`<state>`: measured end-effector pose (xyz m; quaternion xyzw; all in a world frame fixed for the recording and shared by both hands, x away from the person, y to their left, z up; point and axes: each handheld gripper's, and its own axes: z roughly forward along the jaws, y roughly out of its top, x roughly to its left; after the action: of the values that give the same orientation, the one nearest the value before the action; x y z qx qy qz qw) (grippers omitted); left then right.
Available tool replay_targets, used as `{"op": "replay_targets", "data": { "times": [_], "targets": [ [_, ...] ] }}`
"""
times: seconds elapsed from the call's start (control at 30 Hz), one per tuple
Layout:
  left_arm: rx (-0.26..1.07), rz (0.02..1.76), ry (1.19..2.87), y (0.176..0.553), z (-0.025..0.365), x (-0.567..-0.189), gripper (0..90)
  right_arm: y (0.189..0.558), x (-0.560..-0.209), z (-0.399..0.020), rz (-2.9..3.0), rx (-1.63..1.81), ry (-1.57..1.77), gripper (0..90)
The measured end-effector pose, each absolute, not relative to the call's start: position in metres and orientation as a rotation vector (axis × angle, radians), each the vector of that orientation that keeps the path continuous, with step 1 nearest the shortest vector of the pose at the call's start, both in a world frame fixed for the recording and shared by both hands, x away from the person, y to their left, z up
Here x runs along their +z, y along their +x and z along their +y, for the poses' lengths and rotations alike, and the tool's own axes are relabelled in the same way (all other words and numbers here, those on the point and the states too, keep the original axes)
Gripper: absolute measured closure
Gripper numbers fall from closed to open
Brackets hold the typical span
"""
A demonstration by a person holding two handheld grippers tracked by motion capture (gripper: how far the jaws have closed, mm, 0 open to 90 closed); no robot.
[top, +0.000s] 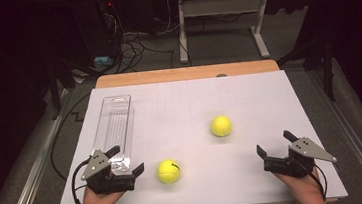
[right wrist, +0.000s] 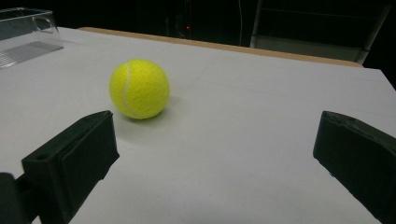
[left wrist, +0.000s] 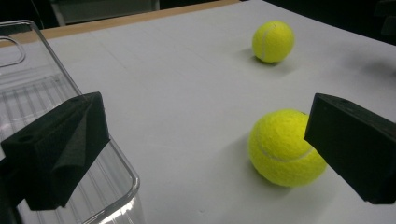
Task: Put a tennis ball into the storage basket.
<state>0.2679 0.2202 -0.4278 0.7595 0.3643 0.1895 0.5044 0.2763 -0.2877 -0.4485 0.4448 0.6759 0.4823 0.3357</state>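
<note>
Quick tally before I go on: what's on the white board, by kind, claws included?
Yellow tennis balls: 2, the near ball and the far ball
Clear plastic tray: 1
Claws: 2, the left claw and the right claw, both open and empty
Total: 5

The near ball [top: 168, 171] serves as the landmark on the bench [top: 248, 90]. The tray [top: 114, 131] lies to its left, stretching from just beside it toward the far edge of the bench. The far ball [top: 221, 126] sits behind it and to the right, well apart. The left hand-held gripper [top: 126, 160] is just left of the near ball, over the tray's near end, one jaw close beside the ball. The right hand-held gripper [top: 275, 142] is well to its right, near the bench's front edge.
</note>
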Motion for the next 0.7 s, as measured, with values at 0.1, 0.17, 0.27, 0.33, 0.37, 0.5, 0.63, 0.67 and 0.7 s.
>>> {"op": "replay_targets", "data": {
  "times": [0.1,0.17,0.27,0.33,0.37,0.5,0.63,0.67,0.7],
  "targets": [
    [0.455,0.877,1.865,0.268,0.219,-0.428,0.5,0.277,-0.448,-0.288,1.764,1.258,1.16,0.0],
    [0.451,0.873,1.889,0.267,0.218,-0.428,0.5,0.277,-0.448,-0.288,1.765,1.257,1.16,0.0],
    [0.432,0.869,1.916,0.267,0.216,-0.428,0.5,0.277,-0.448,-0.287,1.774,1.251,1.156,0.0],
    [0.427,0.859,1.938,0.266,0.214,-0.428,0.5,0.277,-0.449,-0.286,1.776,1.25,1.154,0.0],
    [0.424,0.853,1.945,0.265,0.213,-0.427,0.5,0.277,-0.449,-0.286,1.778,1.247,1.149,0.0],
    [0.424,0.82,1.987,0.263,0.206,-0.426,0.5,0.278,-0.45,-0.286,1.785,1.243,1.157,0.0],
    [0.425,0.777,2.055,0.261,0.197,-0.426,0.5,0.278,-0.45,-0.287,1.783,1.247,1.158,0.0],
    [0.425,0.777,2.055,0.261,0.197,-0.426,0.5,0.278,-0.45,-0.287,1.783,1.247,1.158,0.0],
    [0.425,0.768,2.074,0.261,0.195,-0.426,0.5,0.278,-0.45,-0.287,1.783,1.246,1.158,0.1]
  ]
}}
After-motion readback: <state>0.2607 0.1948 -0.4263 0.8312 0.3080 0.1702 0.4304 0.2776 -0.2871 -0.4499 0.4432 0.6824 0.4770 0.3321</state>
